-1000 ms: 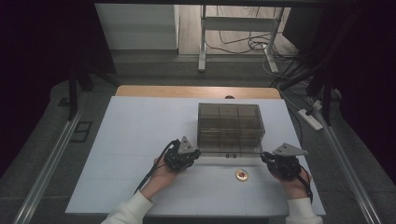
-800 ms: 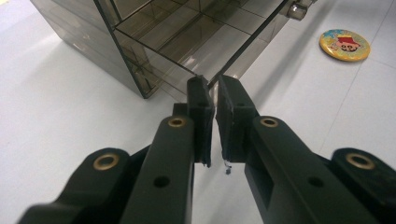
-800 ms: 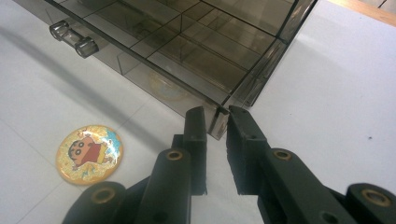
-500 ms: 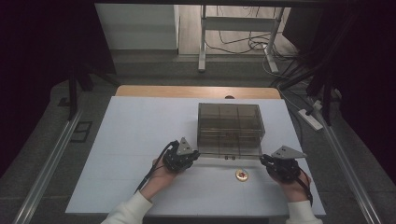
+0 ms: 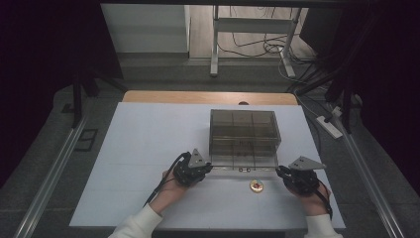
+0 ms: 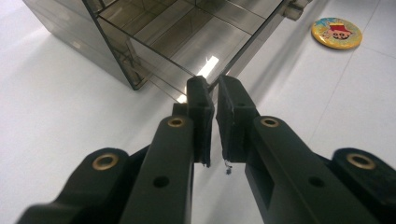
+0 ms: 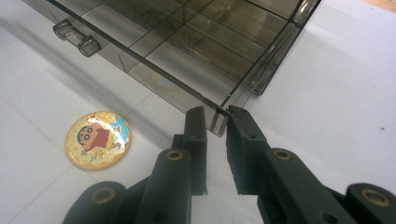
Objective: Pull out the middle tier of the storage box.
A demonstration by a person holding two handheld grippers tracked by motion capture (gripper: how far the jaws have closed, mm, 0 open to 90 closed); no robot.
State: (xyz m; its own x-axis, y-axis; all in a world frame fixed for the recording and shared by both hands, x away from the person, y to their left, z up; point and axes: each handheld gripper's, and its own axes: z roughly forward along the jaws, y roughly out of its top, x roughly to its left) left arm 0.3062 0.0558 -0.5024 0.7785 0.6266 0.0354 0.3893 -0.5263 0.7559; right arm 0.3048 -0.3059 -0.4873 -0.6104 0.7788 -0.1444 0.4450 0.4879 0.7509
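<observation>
A smoky see-through box (image 5: pixel 242 130) stands mid-table with its drawer (image 5: pixel 242 166) pulled out toward me. In the left gripper view, my left gripper (image 6: pixel 212 91) is shut on the thin front wall of the drawer (image 6: pixel 196 42) at its left corner. My right gripper (image 7: pixel 217 116) pinches the drawer's right front corner (image 7: pixel 218 120) between its jaws. From above, the left gripper (image 5: pixel 210 167) and right gripper (image 5: pixel 279 171) sit at the two ends of the drawer front. A round cartoon badge (image 5: pixel 256 186) lies on the table just before the drawer.
The white table top (image 5: pixel 148 148) spreads wide to the left of the box. The drawer's divided compartments (image 7: pixel 196 42) look bare. Its small handle (image 7: pixel 77 37) juts from the front. The badge (image 7: pixel 98 137) lies between my two hands. Cables and a metal frame lie on the floor beyond.
</observation>
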